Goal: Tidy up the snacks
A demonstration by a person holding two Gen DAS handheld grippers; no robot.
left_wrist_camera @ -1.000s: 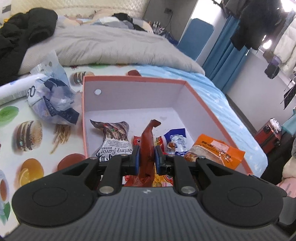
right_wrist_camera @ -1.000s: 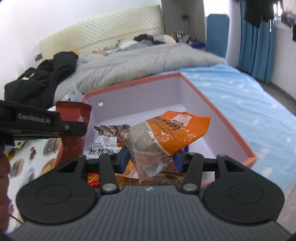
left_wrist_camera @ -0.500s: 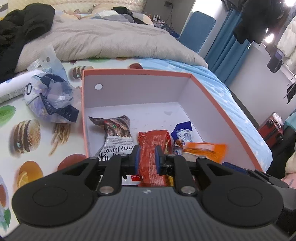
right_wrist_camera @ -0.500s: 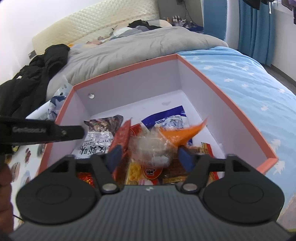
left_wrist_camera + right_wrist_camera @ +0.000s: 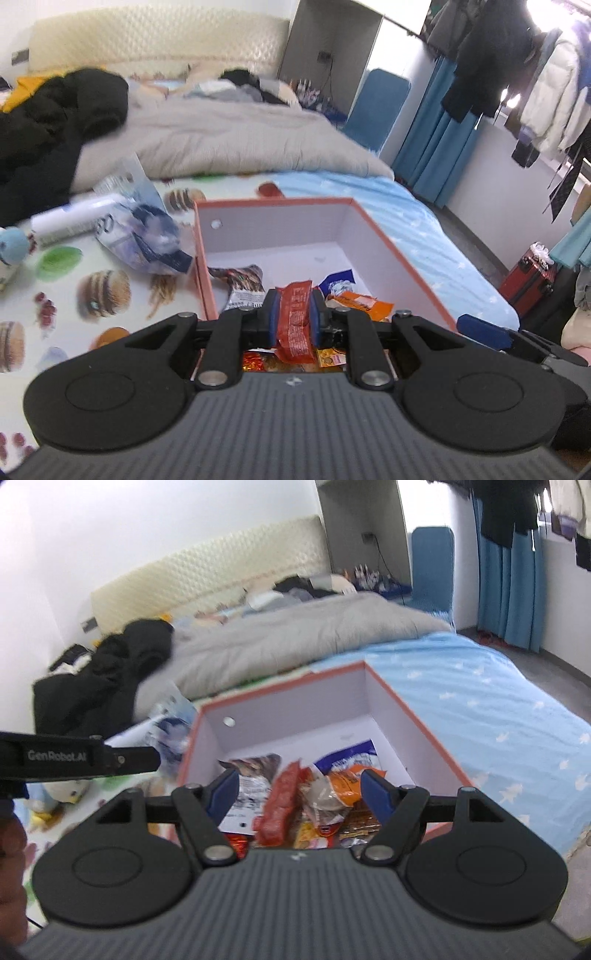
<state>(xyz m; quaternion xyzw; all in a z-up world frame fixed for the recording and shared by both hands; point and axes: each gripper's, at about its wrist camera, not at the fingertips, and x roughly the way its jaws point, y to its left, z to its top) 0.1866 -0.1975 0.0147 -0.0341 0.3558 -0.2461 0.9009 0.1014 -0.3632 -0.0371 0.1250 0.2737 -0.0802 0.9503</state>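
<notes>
An orange-rimmed white box (image 5: 388,240) (image 5: 410,709) sits on the bed and holds several snack packets. My left gripper (image 5: 292,314) stands above the box's near end with a red snack packet (image 5: 295,317) between its blue pads; the jaws look slightly parted. The red packet (image 5: 279,805) also shows in the right wrist view, lying among the snacks. My right gripper (image 5: 300,794) is open and empty above the box. The orange packet (image 5: 345,786) (image 5: 364,304) lies in the box below it, beside a shrimp-flavour packet (image 5: 251,782) and a blue packet (image 5: 351,757).
A crumpled blue-and-white bag (image 5: 144,236) and a white bottle (image 5: 70,221) lie left of the box on the food-print sheet. A grey duvet (image 5: 221,144) and black clothes (image 5: 55,122) lie behind. A red suitcase (image 5: 528,284) stands off the bed at right.
My right gripper opened and let the orange packet fall into the box. My left gripper brought the red packet down over the box, and its jaws have widened. Both grippers pulled back and up.
</notes>
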